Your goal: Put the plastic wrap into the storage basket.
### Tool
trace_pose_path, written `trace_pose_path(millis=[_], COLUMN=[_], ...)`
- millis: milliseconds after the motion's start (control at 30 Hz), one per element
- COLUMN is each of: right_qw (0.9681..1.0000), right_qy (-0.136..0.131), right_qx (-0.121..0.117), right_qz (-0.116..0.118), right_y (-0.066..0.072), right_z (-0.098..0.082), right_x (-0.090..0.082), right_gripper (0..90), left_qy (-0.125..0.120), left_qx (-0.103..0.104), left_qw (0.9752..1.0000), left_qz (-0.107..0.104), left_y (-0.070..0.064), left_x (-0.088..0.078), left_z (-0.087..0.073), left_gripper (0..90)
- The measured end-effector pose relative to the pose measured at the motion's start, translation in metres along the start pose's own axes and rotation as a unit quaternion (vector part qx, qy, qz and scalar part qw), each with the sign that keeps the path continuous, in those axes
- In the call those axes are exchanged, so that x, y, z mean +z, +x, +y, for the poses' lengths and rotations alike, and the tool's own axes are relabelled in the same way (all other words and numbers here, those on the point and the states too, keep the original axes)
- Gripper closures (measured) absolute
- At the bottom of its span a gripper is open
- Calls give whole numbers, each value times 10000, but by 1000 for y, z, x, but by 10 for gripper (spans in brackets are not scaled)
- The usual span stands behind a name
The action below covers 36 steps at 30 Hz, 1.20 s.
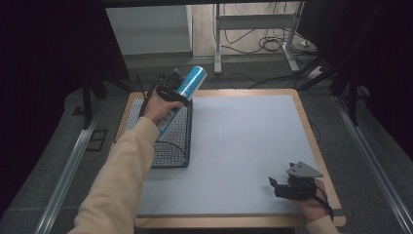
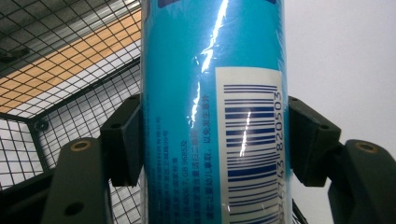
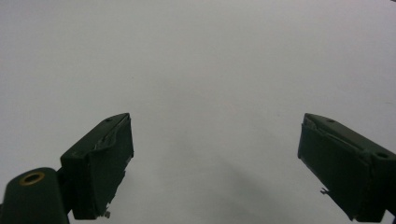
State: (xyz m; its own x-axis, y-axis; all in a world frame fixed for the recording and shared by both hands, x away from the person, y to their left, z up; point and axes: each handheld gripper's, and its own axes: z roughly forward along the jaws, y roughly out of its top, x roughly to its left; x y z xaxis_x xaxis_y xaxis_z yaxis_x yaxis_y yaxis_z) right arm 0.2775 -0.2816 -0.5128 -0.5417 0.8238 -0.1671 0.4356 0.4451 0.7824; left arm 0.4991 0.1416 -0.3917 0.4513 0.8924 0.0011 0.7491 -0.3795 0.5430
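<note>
The wire basket (image 1: 171, 141) hugs the table's (image 1: 243, 146) left edge; bare mat lies rightward. The left gripper (image 1: 171, 91) clamps the tilted blue can (image 1: 187, 90) above it; the right gripper (image 1: 277, 184) gapes empty.

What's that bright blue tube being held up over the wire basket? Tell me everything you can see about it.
The blue tube is a slim cylinder wrapped in glossy light-blue film that catches the light. A white label with a barcode, digits and small printed text runs along its side. The left gripper clamps it across the middle, a black pad pressing each side. It is held tilted in the air, upper end pointing away from the person, lower end over the black wire basket at the table's left edge.
</note>
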Motion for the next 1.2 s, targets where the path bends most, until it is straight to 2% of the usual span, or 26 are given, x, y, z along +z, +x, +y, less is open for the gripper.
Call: trace_pose_path(millis=[167,433,667,767,900,1133,1200], right_qw=[10000,10000,10000,10000,10000,10000,10000], right_qy=[20,28,14,18,11,9,12], right_qx=[-5,-18,-36,-48,-50,-41,-45], right_qz=[4,-9,-7,-8,-8,-12,-15], right_y=[0,0,1,1,1,0,0], right_z=[0,0,0,0,0,0,0], right_x=[1,1,1,1,1,1,1], right_gripper=[107,107,107,107,107,107,107], left_qy=[69,195,357,460,561,722,698], left_qx=[20,-61,21,69,159,225,210], left_qw=[10000,9998,9990,9980,9968,9950,9951], left_qz=[20,39,259,424,540,645,669], left_y=[3,7,10,11,10,10,10], left_x=[6,15,25,31,36,46,46], left_z=[1,1,2,2,2,1,1], left_gripper=[319,319,319,319,319,319,319])
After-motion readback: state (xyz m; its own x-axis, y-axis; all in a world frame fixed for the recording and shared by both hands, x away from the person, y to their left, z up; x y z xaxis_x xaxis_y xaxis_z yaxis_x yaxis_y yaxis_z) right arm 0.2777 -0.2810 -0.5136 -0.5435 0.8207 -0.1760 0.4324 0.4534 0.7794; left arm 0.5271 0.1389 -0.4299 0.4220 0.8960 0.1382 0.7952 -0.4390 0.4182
